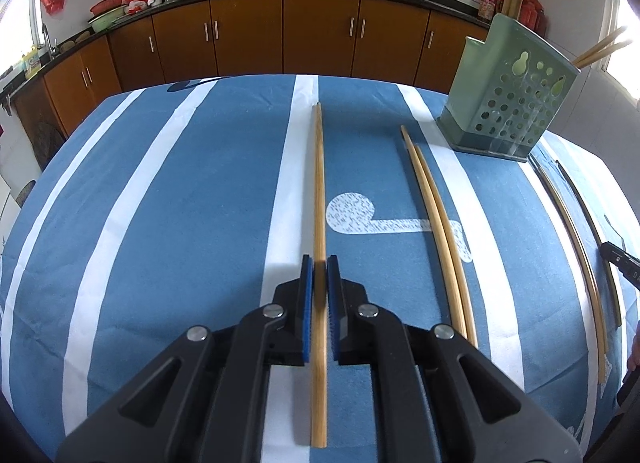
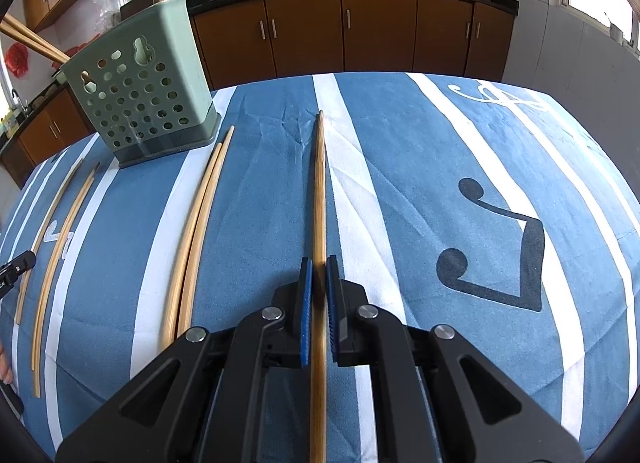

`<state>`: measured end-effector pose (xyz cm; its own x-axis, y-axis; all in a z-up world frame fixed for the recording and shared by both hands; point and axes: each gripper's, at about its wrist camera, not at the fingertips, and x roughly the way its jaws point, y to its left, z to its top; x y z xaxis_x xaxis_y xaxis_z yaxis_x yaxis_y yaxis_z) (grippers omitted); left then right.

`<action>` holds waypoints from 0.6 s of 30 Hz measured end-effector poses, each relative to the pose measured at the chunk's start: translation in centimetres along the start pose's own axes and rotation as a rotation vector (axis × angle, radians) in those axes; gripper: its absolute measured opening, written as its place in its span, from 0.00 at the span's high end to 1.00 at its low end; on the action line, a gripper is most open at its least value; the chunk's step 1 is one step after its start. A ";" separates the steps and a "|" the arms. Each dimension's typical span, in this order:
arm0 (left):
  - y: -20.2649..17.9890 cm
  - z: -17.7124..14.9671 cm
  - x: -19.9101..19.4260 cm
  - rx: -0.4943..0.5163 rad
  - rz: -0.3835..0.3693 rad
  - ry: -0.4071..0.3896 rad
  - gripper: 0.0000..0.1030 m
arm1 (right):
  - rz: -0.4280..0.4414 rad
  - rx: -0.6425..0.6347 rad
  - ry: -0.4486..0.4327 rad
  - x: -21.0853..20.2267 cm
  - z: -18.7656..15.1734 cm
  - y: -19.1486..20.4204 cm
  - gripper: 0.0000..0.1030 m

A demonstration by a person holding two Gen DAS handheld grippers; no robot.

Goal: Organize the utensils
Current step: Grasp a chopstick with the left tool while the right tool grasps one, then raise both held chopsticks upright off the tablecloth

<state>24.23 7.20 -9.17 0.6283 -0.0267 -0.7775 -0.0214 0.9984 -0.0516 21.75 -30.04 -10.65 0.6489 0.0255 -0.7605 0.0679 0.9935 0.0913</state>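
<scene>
In the left wrist view my left gripper [image 1: 319, 263] is shut on a wooden chopstick [image 1: 319, 183] that runs forward between its blue pads over the blue striped cloth. In the right wrist view my right gripper [image 2: 319, 265] is shut on a pair of chopsticks [image 2: 319, 191] held together, pointing forward. A green perforated utensil holder [image 1: 508, 103] stands at the far right of the left view and at the far left of the right view [image 2: 140, 87], with several chopsticks standing in it. Two loose chopsticks [image 1: 436, 215] lie beside it, also in the right view [image 2: 200, 223].
More chopsticks [image 1: 576, 239] lie near the cloth's right edge in the left view, and at the left in the right view [image 2: 56, 247]. The table's far edge [image 1: 304, 77] faces brown kitchen cabinets [image 1: 320, 31] with woks on the counter.
</scene>
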 end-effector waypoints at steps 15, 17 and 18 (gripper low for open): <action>0.2 -0.1 0.0 -0.012 -0.013 0.000 0.91 | 0.026 0.024 -0.006 -0.1 -0.1 -0.5 0.92; 0.2 -0.1 0.0 -0.012 -0.013 0.000 0.91 | 0.028 0.027 -0.006 -0.1 -0.1 -0.4 0.92; 0.2 -0.1 0.0 -0.012 -0.013 0.000 0.91 | 0.029 0.028 -0.006 -0.1 -0.1 -0.4 0.92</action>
<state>24.16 7.39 -9.23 0.6287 -0.0398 -0.7766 -0.0228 0.9973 -0.0696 21.57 -30.45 -10.73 0.6554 0.0533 -0.7534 0.0700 0.9889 0.1309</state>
